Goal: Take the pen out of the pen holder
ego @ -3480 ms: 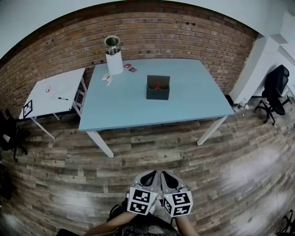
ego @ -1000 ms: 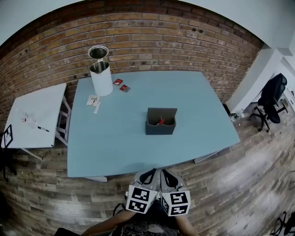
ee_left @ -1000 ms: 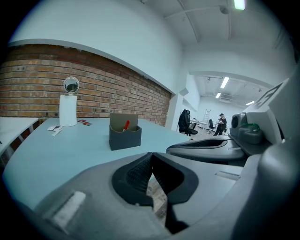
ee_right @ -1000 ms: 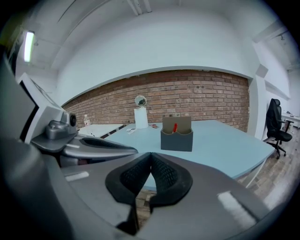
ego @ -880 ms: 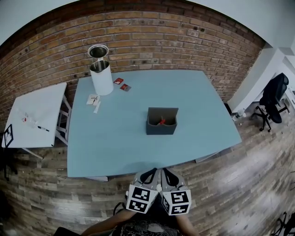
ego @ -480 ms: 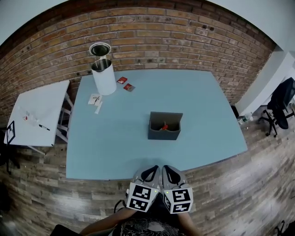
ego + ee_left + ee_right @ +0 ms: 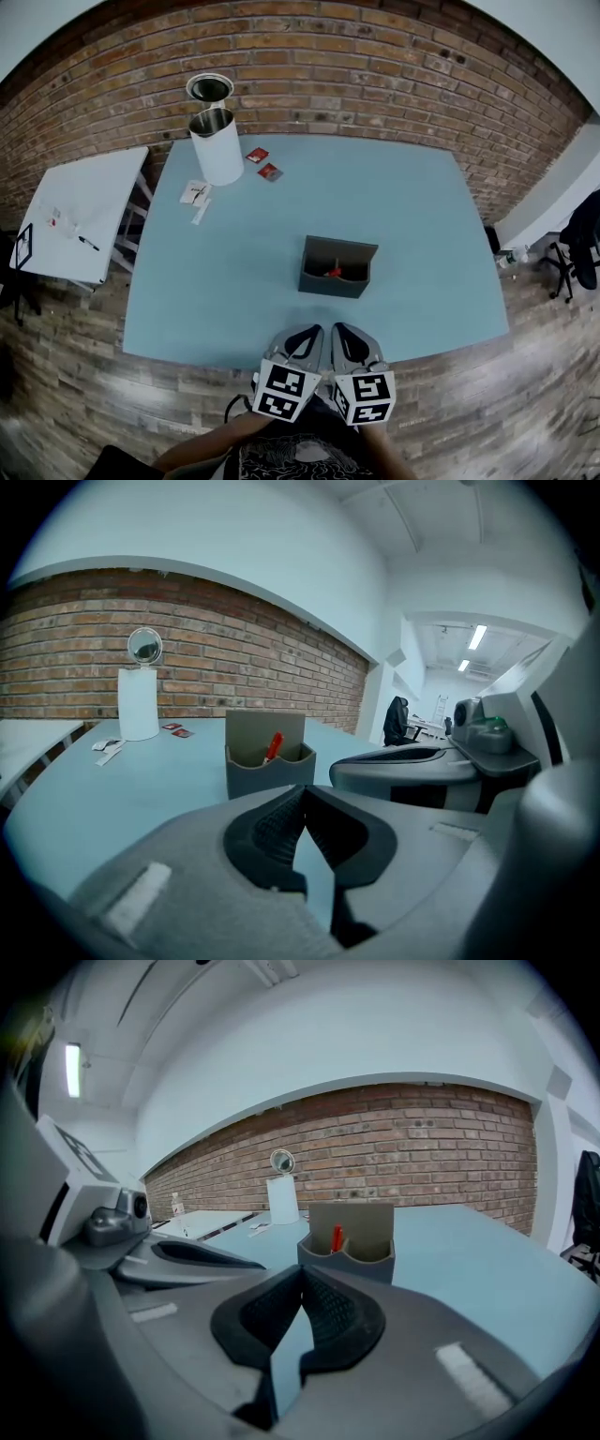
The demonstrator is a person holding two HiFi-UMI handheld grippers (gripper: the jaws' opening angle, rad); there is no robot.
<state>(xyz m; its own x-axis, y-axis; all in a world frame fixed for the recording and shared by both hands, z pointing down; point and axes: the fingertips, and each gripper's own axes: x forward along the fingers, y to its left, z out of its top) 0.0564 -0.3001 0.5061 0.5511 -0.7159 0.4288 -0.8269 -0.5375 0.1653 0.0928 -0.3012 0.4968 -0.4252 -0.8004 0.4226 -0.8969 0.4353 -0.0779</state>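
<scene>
A dark grey pen holder [image 7: 337, 267] stands on the light blue table [image 7: 234, 281], right of its middle. A red pen [image 7: 333, 273] leans inside it. My left gripper [image 7: 304, 337] and right gripper [image 7: 346, 336] are side by side at the table's near edge, both shut and empty, well short of the holder. The left gripper view has the holder [image 7: 267, 761] and pen [image 7: 274, 746] straight ahead beyond the shut left gripper [image 7: 302, 791]. In the right gripper view, holder [image 7: 349, 1237] and pen [image 7: 337, 1237] stand past the shut right gripper [image 7: 302, 1271].
At the table's far left corner stands a white cylinder [image 7: 216, 145] with a round mirror above it, two small red cards [image 7: 263, 163] and paper slips [image 7: 195, 195] nearby. A white side table [image 7: 80, 211] sits left. A brick wall [image 7: 375, 84] runs behind.
The table and pen holder have drawn closer in the head view. Both grippers now reach over the table's near edge. They stay shut, side by side.
</scene>
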